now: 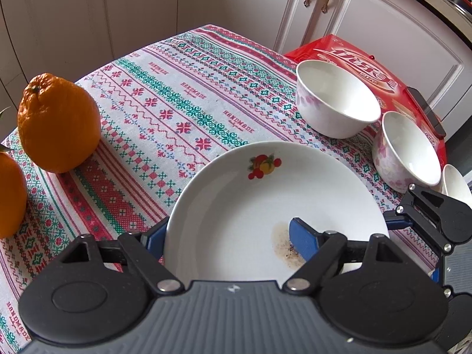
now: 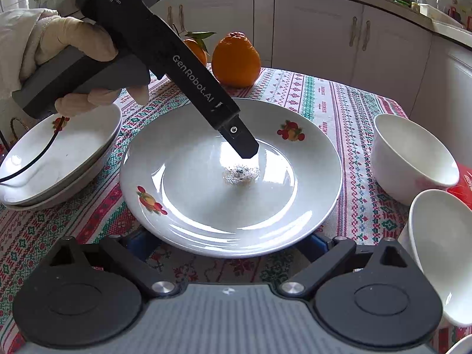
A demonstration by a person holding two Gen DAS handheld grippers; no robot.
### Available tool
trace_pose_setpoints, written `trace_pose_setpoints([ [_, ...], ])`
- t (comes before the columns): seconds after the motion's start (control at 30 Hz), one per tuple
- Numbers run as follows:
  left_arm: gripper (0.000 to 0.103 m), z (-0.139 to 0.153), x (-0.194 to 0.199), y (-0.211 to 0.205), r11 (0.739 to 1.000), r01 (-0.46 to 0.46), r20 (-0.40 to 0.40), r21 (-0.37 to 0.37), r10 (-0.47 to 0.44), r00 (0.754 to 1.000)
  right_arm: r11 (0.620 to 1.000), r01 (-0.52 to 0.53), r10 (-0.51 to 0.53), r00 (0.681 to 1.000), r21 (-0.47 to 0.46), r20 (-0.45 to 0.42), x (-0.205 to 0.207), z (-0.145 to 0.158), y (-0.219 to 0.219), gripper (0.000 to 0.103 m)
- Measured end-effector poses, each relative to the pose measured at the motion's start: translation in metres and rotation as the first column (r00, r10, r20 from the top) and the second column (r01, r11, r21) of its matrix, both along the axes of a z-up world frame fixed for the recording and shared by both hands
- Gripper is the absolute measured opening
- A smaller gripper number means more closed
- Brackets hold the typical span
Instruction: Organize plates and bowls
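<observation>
Dirty plate (image 2: 206,206) flat on table (image 2: 348,135), about mid-surface, close to the edge nearest the right wrist cam. Brownish stain (image 2: 240,174) in its well.

L gripper = left gripper (image 1: 228,240): jaws spread roughly halfway, straddling plate rim. One blue pad (image 1: 153,239) outside the rim, the other down in the well just beside the stain. No clear pinch; can't tell if pads touch the china. Held by a gloved hand (image 2: 73,47), pointing steeply down.

R gripper = right gripper (image 2: 227,244): jaws wide apart at the plate's near rim, pads partly hidden under it, nothing clamped.

Two stacked plates (image 2: 59,159) by the edge at left in right wrist view. Two bowls (image 2: 413,153) by the opposite edge, next to a red box (image 1: 354,56). Two oranges (image 2: 236,59) at the far edge beyond the plate.
</observation>
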State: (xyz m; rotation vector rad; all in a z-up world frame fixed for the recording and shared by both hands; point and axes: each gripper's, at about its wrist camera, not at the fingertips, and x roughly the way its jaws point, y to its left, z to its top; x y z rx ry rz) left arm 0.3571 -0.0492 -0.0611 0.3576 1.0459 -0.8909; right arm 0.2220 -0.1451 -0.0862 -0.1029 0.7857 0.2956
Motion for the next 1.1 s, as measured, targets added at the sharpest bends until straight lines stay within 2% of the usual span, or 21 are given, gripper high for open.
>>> trace_pose_setpoints([
  [0.13, 0.082, -0.001, 0.007, 0.000, 1.000, 0.007, -0.031, -0.012, -0.007, 0.999, 1.000, -0.004, 0.004, 1.000, 0.003, 0.010, -0.001, -0.001, -0.002, 0.100],
  [0.5, 0.077, -0.002, 0.011, -0.002, 0.999, 0.022, -0.048, -0.032, -0.024, 0.999, 1.000, -0.013, 0.013, 1.000, -0.001, 0.023, -0.002, -0.002, -0.005, 0.101],
  [0.73, 0.077, 0.005, 0.002, 0.002, 0.999, 0.021, -0.028, -0.038, -0.022, 0.999, 1.000, -0.026, 0.026, 0.999, -0.012, 0.023, -0.007, 0.003, -0.002, 0.101],
  [1.1, 0.077, 0.035, -0.028, 0.023, 0.997, -0.020, 0.026, -0.070, 0.022, 0.999, 0.996, -0.077, 0.080, 0.994, -0.040, 0.078, -0.027, 0.030, 0.006, 0.101],
])
